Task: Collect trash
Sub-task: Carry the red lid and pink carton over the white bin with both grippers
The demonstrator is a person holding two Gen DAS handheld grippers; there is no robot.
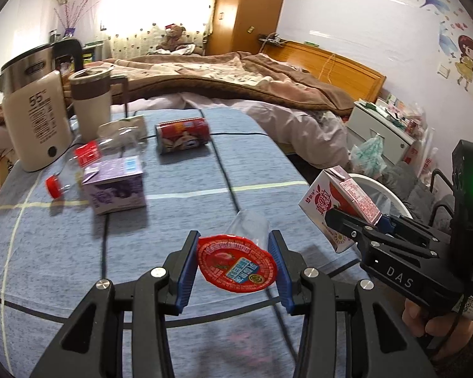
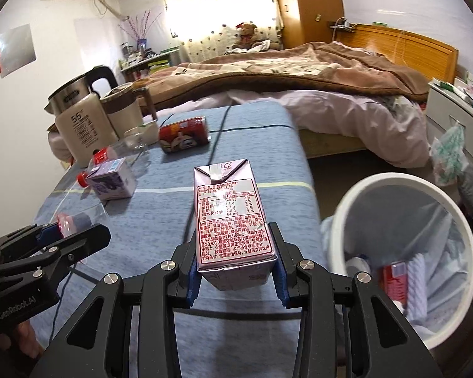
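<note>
Two tongs are clenched on trash above the blue-clothed table (image 1: 179,189). Left tongs (image 1: 235,267) grip a clear jelly cup (image 1: 236,263) with a red strawberry foil lid, its print too blurred to read. Right tongs (image 2: 236,271), marked "DAS", clamp a pink milk carton (image 2: 233,217) bearing a Chinese nutrition table, beside the white bin (image 2: 403,252). Farther off lie a purple carton (image 1: 115,186), a red can (image 1: 183,134) and a kettle (image 1: 34,116) printed "55".

A home bedroom is showing here: an unmade bed (image 1: 236,75) is lying beside a wardrobe (image 1: 249,9) and curtained window (image 1: 160,9)
</note>
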